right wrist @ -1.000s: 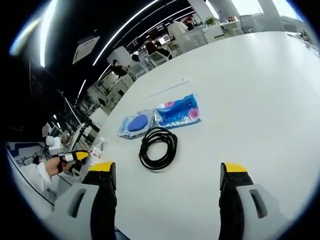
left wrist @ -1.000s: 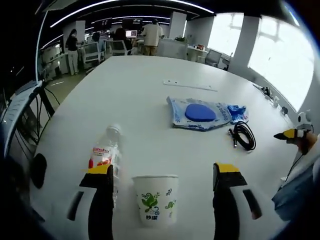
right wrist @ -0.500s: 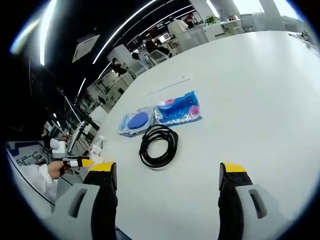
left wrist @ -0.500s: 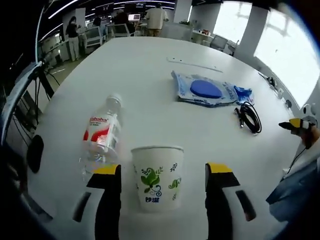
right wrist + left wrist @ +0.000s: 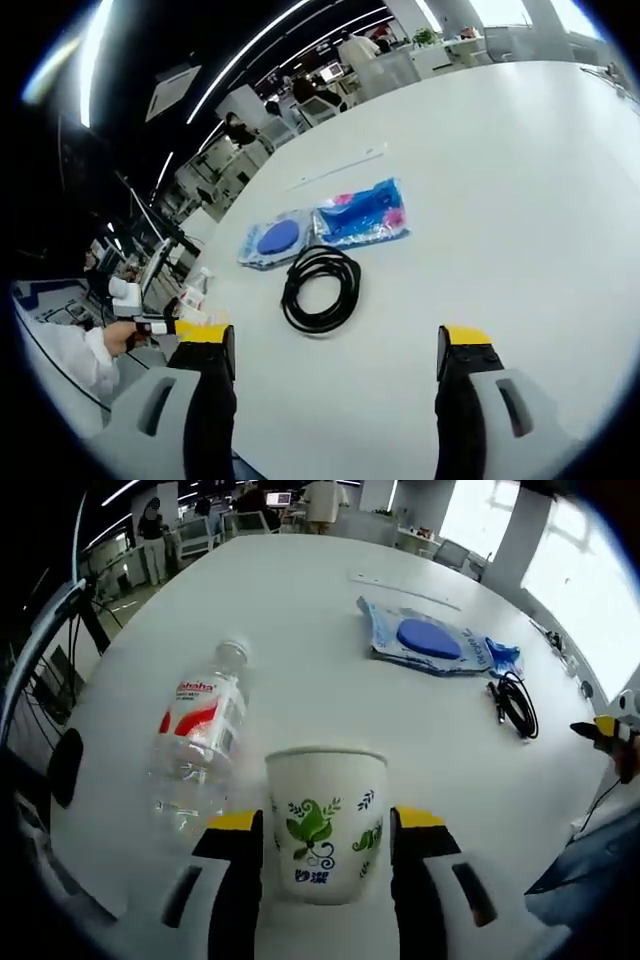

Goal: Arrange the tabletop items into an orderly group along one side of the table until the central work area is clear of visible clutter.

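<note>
A white paper cup (image 5: 325,815) with green leaf print stands upright on the white table (image 5: 300,610), between the jaws of my left gripper (image 5: 327,820). The jaws stand open, close to the cup's sides with a thin gap. A clear water bottle (image 5: 200,735) with a red label lies on its side just left of the cup. My right gripper (image 5: 335,345) hangs open over bare table with nothing in it. Ahead of it lie a black coiled cable (image 5: 322,290) and two blue packets (image 5: 330,225). The cable (image 5: 515,702) also lies at the right of the left gripper view.
A flat packet with a blue disc (image 5: 430,645) and a blue bag (image 5: 500,655) lie mid-table. A thin white strip (image 5: 405,590) lies farther back. People, chairs and desks stand beyond the far edge. A hand holds the other gripper (image 5: 605,730) at the right edge.
My left gripper has moved forward onto the cup and its jaws have narrowed around it. The right gripper has stayed almost still and open.
</note>
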